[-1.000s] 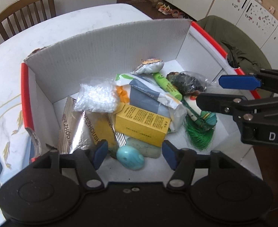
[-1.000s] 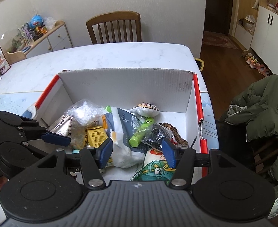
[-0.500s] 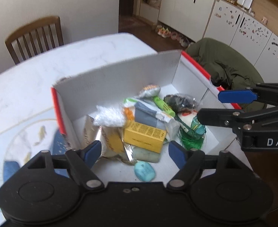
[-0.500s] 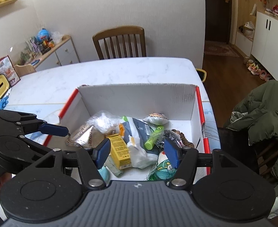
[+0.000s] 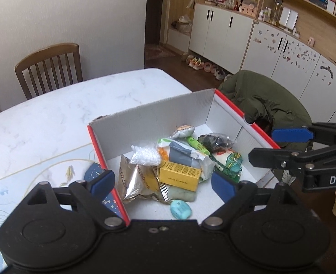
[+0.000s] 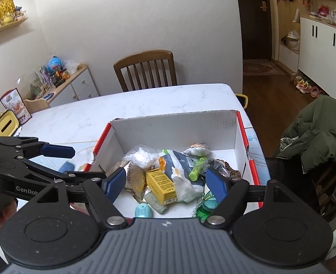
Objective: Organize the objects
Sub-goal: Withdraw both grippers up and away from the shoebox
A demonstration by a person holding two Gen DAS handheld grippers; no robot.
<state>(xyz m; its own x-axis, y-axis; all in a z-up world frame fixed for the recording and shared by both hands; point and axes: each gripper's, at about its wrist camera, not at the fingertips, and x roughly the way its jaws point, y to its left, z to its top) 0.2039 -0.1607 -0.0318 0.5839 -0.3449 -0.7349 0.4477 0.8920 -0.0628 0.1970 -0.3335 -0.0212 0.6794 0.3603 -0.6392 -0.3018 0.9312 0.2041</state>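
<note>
A white cardboard box (image 5: 158, 116) (image 6: 174, 126) with red rims stands on the table, holding several items: a yellow carton (image 5: 179, 175) (image 6: 161, 186), a green marker (image 5: 197, 146) (image 6: 197, 169), a silver foil packet (image 5: 136, 182), a bag of white beads (image 5: 145, 156), a turquoise soap (image 5: 180, 209) (image 6: 144, 211) and a green net bag (image 5: 228, 163). My left gripper (image 5: 163, 183) hovers above the box's near edge, open and empty. My right gripper (image 6: 165, 181) hangs open over the box's near side, also empty.
A wooden chair (image 6: 146, 69) stands at the table's far side. A green jacket (image 6: 321, 137) drapes over a chair to the right of the white marble table (image 5: 65, 111). A patterned mat (image 5: 30, 178) lies left of the box. Cabinets line the right wall.
Both grippers have pulled up and back from the box, so it looks smaller and farther. Both stayed open, and the items in the box have not moved.
</note>
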